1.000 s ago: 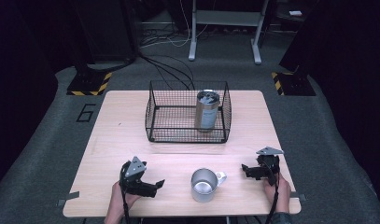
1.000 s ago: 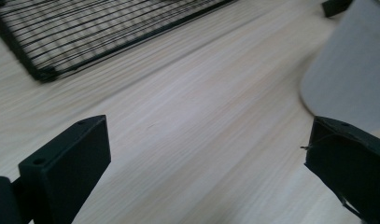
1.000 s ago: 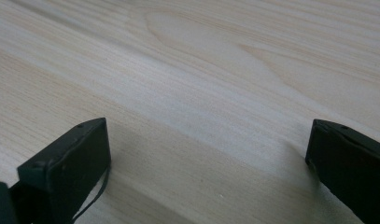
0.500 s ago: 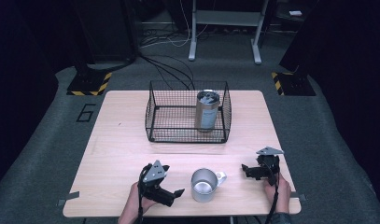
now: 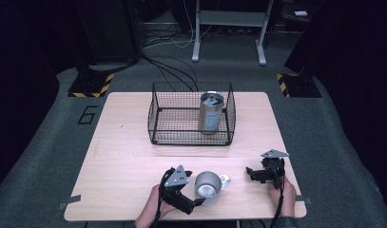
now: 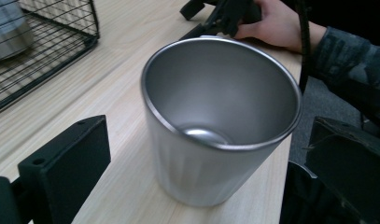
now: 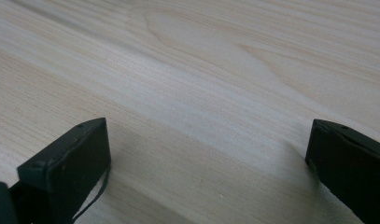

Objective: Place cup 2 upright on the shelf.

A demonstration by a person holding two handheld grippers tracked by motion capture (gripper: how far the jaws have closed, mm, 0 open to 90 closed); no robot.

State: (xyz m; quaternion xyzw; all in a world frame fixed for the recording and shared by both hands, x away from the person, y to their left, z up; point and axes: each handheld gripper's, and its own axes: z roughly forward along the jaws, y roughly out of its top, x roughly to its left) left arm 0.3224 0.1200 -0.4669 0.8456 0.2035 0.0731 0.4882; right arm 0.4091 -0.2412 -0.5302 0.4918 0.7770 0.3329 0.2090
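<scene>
A steel mug [image 5: 209,188] with a side handle stands upright and empty near the table's front edge. My left gripper [image 5: 197,196] is open just left of it. In the left gripper view the mug [image 6: 215,135] stands between the two spread jaws, with a gap on each side. My right gripper [image 5: 251,175] rests open to the right of the mug, held low over the wood. In the right gripper view my right gripper [image 7: 206,154] has bare tabletop between its jaws. A metal tumbler [image 5: 211,113] stands in the right end of a black wire basket [image 5: 155,118].
The wooden table [image 5: 124,142] has open room on its left half and in front of the basket. The other hand and its gripper [image 6: 225,11] lie beyond the mug in the left gripper view. Dark floor, cables and a stand lie behind the table.
My left gripper has slid to the right along the front edge, from well left of the mug to right beside it, with its jaws now around it. The right gripper has stayed put.
</scene>
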